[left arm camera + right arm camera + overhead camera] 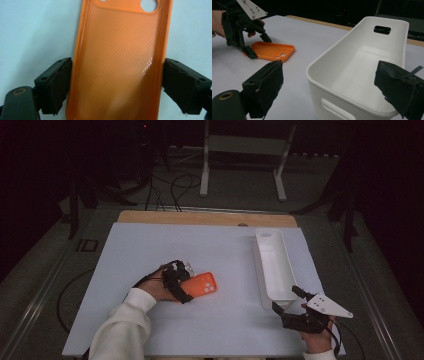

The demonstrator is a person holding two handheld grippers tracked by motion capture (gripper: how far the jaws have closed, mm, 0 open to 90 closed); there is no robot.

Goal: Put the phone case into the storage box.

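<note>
An orange phone case (202,285) lies flat on the white tabletop (150,245), inner side up, camera cutout pointing away from my left hand. My left gripper (189,284) straddles its near end. In the left gripper view the two pads (60,85) sit against the long sides of the phone case (117,62), shut on it. The right gripper view shows that gripper (259,47) on the case (272,51), which rests on the table. My right gripper (285,298) stands open at the near end of a long white bin (257,265), holding nothing.
The white bin (332,52) is empty, has a handle slot in its far end, and runs front to back on the table's right side. A wooden strip (200,217) borders the far edge. Beyond on the floor are cables (175,185) and a white stand (205,170).
</note>
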